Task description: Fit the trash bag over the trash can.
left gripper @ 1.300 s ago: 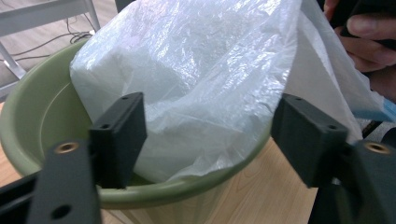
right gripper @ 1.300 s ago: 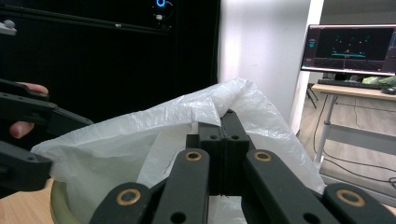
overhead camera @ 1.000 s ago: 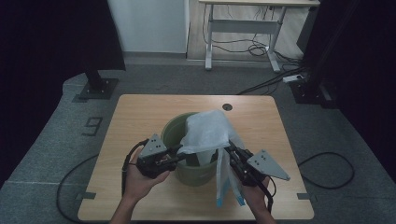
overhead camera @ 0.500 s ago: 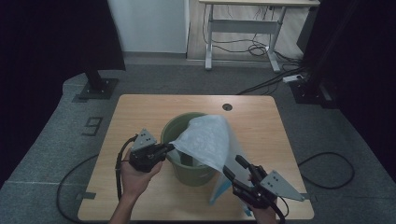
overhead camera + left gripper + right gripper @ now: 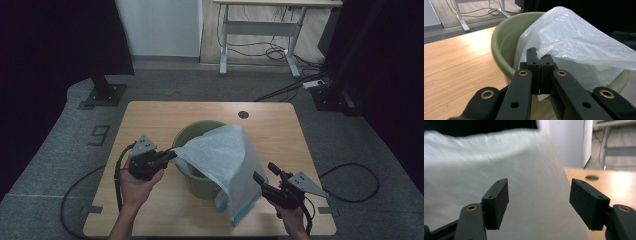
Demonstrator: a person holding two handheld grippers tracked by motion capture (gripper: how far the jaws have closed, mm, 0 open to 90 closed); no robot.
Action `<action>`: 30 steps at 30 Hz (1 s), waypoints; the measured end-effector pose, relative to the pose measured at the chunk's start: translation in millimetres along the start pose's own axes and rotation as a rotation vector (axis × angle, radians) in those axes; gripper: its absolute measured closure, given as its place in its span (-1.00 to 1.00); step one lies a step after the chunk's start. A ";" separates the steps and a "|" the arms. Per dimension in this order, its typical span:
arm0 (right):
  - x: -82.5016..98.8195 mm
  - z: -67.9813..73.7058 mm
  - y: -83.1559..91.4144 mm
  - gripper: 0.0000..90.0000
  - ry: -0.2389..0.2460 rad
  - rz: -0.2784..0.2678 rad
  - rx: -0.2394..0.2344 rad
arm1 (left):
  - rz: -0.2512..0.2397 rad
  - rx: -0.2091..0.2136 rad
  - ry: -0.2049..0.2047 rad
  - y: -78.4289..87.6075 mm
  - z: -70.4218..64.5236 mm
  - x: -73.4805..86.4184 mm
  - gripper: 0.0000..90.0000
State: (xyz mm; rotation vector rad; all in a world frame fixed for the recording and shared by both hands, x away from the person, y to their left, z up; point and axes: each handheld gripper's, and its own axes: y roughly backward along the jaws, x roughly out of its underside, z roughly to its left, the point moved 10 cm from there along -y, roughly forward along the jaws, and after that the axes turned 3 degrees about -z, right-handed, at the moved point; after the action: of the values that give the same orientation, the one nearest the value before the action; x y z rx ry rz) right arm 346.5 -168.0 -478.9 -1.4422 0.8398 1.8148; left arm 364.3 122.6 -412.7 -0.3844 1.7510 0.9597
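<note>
Left hand (image 5: 135,182) enters from the bottom edge of the high view, forearm angled up and slightly right, wrapped around the body of the left gripper (image 5: 172,153). Gripper lies roughly level, pointing right. Jaws pressed together on a thin fold of the plastic bag (image 5: 574,45), clear in the left gripper view. Right hand (image 5: 292,212) sits low at the bottom right, holding the right gripper (image 5: 264,175) pointing up-left. Its jaws have just been opening; they stand wide apart, nothing between the pads.
</note>
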 end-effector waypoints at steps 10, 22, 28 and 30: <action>27.8 -8.6 -8.6 -0.47 -0.022 0.054 -0.035 | -0.026 -0.038 0.077 11.3 33.2 -1.6 0.96; 49.3 -15.4 -10.3 -0.44 -0.073 0.106 -0.069 | -0.041 -0.077 0.143 24.9 66.0 5.5 0.94; 40.1 -8.0 -5.8 0.74 0.017 0.069 -0.056 | -0.055 -0.034 0.140 22.2 57.9 5.7 0.94; 30.1 -7.9 -1.3 0.89 0.015 0.038 -0.042 | -0.056 -0.022 0.130 20.8 52.7 3.7 0.94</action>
State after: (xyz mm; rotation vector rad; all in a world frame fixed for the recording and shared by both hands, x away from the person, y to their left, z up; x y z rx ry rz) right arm 346.8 -170.5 -510.0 -1.4771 0.8465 1.8619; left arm 383.1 176.2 -413.9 -0.5171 1.8379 0.9328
